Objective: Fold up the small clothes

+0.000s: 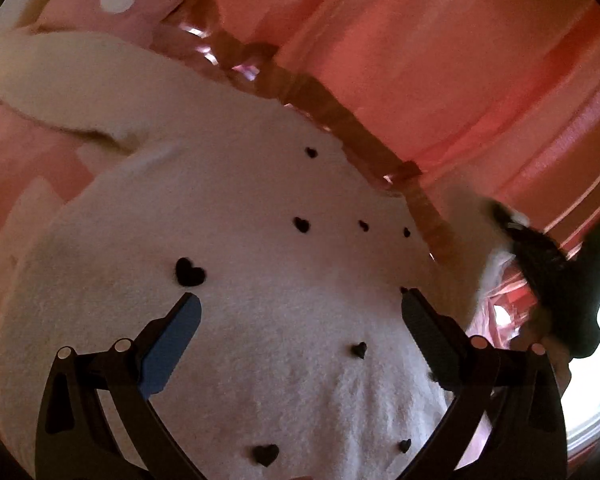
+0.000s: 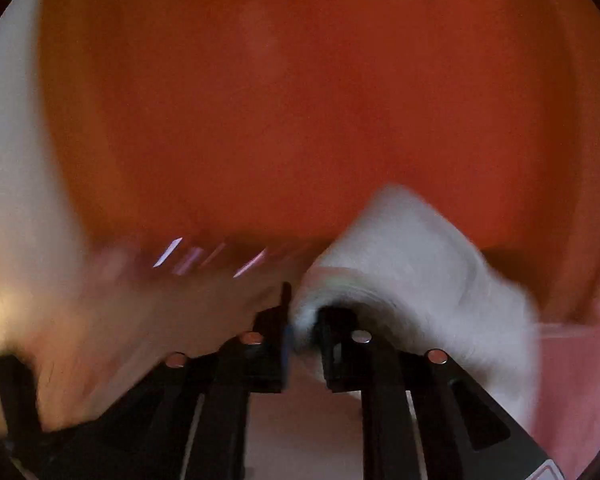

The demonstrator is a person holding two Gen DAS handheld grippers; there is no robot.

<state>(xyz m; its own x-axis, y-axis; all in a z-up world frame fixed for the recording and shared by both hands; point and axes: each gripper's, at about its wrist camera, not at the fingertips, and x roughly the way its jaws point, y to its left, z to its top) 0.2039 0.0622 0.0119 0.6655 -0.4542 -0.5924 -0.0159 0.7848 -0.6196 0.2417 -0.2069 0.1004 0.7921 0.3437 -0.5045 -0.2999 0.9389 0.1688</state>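
Observation:
A white fleecy garment [image 1: 260,280] dotted with small black hearts lies spread across most of the left wrist view. One sleeve [image 1: 60,76] stretches to the upper left. My left gripper [image 1: 300,298] hovers just over the middle of the garment, fingers wide apart and nothing between them. At the garment's right edge is my right gripper [image 1: 540,256], dark and blurred. In the motion-blurred right wrist view, the right gripper [image 2: 306,304] has its jaws close together with a fold of the white garment [image 2: 412,256] pinched between them.
The garment lies on an orange-red striped cover [image 1: 440,60]. A pink cushion with a white dot [image 1: 116,0] sits at the upper left. A brownish-pink trim band [image 1: 340,116] runs along the garment's far edge. Bright daylight [image 1: 592,380] shows at the lower right.

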